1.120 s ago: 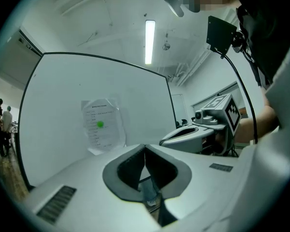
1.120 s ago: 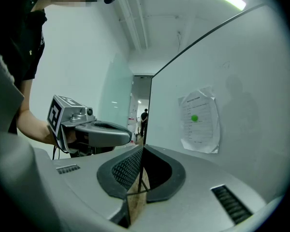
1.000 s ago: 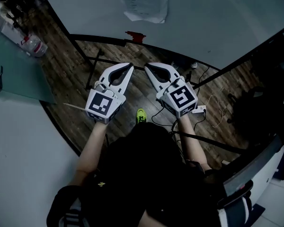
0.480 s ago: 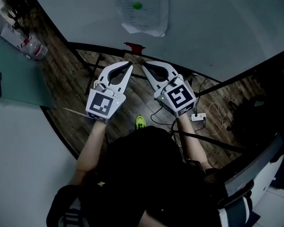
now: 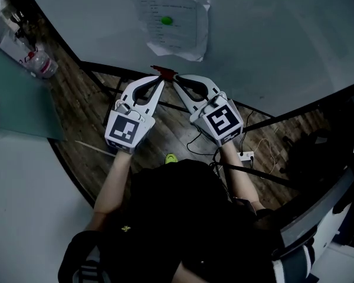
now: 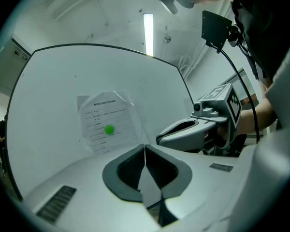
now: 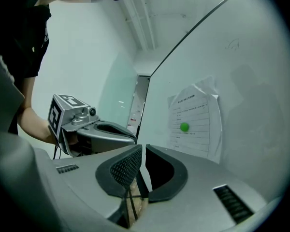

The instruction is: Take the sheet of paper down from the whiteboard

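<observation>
white printed paper sheet with green dot (image 5: 168,20) dead ahead of both, up the pale whiteboard (image 5: 277,34), long edge vertical. left claw (image 5: 161,79) pinched together, empty; right claw (image 5: 176,79) opening on nothing.

Dark wood planks cover the floor (image 5: 85,114). A small white power adapter (image 5: 245,156) lies on it to the right. At the left stands a pale green surface (image 5: 17,102), with a clear bottle (image 5: 42,65) near its far edge. Overhead, a long ceiling light (image 6: 148,28) glows between white walls (image 6: 101,18).
</observation>
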A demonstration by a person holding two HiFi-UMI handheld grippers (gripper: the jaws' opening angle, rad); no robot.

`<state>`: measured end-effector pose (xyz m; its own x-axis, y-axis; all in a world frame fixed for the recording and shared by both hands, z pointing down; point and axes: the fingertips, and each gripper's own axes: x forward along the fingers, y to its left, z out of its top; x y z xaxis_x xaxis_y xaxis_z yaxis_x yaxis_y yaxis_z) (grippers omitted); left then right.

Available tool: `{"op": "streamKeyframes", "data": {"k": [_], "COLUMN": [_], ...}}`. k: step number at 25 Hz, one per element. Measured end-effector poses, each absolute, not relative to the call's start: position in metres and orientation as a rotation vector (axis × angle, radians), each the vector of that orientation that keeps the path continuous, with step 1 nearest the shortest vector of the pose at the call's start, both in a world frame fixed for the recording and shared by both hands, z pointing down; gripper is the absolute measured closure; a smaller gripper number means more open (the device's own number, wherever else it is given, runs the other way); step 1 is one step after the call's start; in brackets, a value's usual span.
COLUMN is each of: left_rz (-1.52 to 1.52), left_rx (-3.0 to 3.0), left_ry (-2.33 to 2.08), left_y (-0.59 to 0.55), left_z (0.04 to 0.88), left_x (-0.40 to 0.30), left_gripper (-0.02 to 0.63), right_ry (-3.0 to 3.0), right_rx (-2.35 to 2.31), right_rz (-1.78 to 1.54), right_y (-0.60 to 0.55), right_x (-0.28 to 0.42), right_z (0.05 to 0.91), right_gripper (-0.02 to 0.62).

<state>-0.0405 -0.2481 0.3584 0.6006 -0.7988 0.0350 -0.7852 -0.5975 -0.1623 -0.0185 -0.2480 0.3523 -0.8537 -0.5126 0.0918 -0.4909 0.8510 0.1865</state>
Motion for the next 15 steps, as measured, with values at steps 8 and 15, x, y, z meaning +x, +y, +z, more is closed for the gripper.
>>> {"op": "streamKeyframes", "data": {"k": [8,15], "left_rz": [-0.172,-0.206], "left_rx": [-2.668,-2.637], "left_ry": [1.368,1.387], "left_y": [-0.269,-0.276], "left_z": [0.362,0.36], "left_x": [-0.038,-0.035], "left_gripper": [0.588,0.588], "right_ry": [-2.887,-2.89], "right_rx": [0.76,0.77], "right_rz": [-0.259,-0.266], "right_y": [-0.269,-0.275], "right_x": [-0.017,-0.011], "right_z": [0.352,0.347], "right_gripper": [0.56,0.557]}}
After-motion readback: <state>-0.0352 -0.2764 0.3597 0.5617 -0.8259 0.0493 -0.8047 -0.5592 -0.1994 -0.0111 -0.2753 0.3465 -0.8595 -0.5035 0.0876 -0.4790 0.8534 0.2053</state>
